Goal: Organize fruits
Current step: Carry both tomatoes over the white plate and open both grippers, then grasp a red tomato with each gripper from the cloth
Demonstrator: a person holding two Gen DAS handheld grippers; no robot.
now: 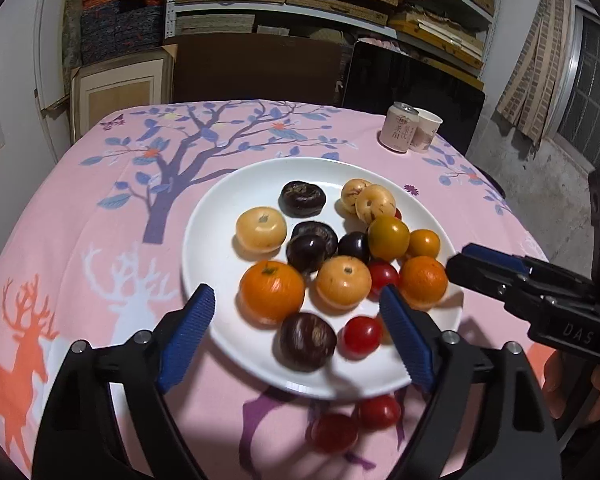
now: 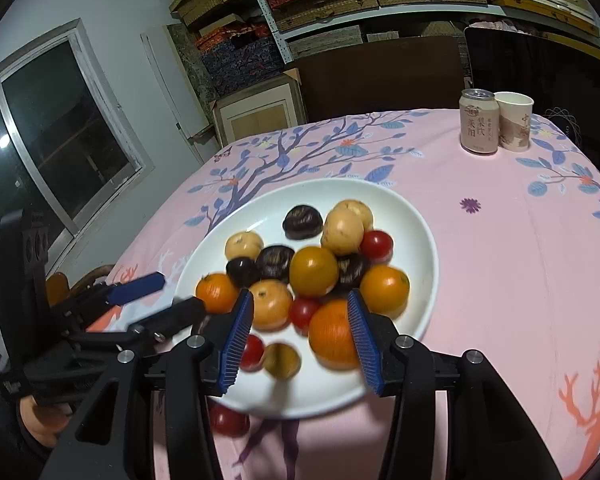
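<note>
The left gripper (image 1: 296, 328) has its blue ribbed fingers (image 1: 188, 332) spread wide with nothing pinched, hanging over the near edge of the round white ceramic plate (image 1: 216, 240) that sits on the worktop under a pink tablecloth printed with trees and deer (image 1: 100, 240). Between those fingers lie a dark brown chestnut-like fruit (image 1: 308, 341) and a small red cherry tomato (image 1: 362, 337), and just beyond the fingertips are a large orange mandarin (image 1: 272, 295) and a pale yellow-orange round fruit (image 1: 343, 282). Two more red cherry tomatoes (image 1: 374, 411) lie off the plate on the cloth, below the fingers and near the camera. The right gripper (image 2: 300, 324) has its blue fingers (image 2: 238, 344) partly spread; a big orange fruit (image 2: 332, 340) lies just against the inner side of its right finger, though whether the pad touches it I cannot tell, and no fruit is clamped. A red cherry tomato (image 2: 252, 353) and a blurred olive-yellow fruit (image 2: 281, 361) lie between the fingers near the left one. Ahead of the fingertips the rest of the fruit is heaped on the plate: yellow, orange, dark purple and red pieces touching one another. Far beyond the fingers, at the worktop's back corner, a pink drinks can (image 2: 478, 122) stands just beside a paper cup (image 2: 514, 120).
</note>
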